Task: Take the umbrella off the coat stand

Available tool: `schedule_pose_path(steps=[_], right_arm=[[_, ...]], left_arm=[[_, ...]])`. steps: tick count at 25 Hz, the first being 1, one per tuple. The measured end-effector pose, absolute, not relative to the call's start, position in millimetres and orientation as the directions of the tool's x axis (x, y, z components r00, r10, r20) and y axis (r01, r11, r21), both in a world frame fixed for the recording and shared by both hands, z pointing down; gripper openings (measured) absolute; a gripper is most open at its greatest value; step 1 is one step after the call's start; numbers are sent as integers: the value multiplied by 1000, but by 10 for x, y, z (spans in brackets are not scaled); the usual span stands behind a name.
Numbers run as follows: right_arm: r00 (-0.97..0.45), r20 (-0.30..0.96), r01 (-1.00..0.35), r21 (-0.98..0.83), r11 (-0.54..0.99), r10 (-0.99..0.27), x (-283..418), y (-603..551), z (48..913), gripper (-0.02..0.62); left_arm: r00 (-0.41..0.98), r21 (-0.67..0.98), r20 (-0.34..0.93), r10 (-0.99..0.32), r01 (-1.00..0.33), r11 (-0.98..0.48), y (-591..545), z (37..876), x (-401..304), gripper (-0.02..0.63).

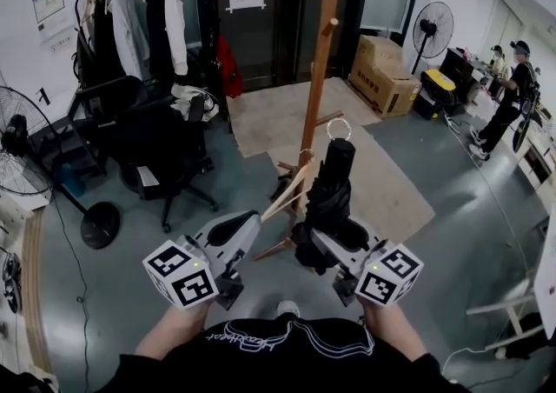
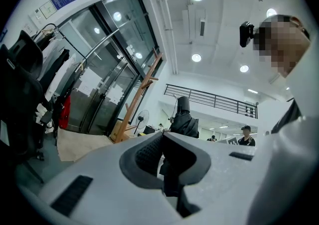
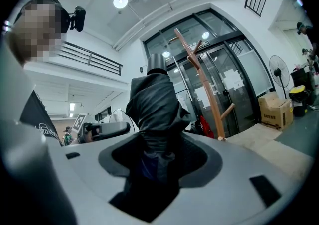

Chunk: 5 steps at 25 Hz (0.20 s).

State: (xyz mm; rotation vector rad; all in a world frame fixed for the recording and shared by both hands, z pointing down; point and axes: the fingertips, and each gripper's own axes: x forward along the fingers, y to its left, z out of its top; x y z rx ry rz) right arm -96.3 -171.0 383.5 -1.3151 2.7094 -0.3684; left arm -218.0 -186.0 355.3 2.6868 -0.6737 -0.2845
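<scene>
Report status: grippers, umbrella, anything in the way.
Right gripper shut on black folded umbrella, held upright. Left gripper shut, empty. Wooden coat stand close behind; wrist loop near it, clearance unclear.

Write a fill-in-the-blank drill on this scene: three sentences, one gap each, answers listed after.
1. The right tool is clamped on a folded umbrella whose colour is ___.
2. The left tool holds nothing, and its jaws are ___.
3. The coat stand beside the umbrella is made of ___.

Missing words: black; shut; wood.
</scene>
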Motion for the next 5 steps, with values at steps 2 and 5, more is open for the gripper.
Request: schedule_pose_path(steps=[2, 5], right_arm=[[-618, 12, -759, -269, 593, -786, -947, -1761, 3859, 236], [-619, 18, -759, -272, 592, -785, -933, -1831, 3889, 236]], left_arm=[[866, 388, -105, -489, -417, -822, -1910, 3575, -2175, 6], [865, 394, -100, -492, -420, -818, -1986, 3613, -2166, 6]])
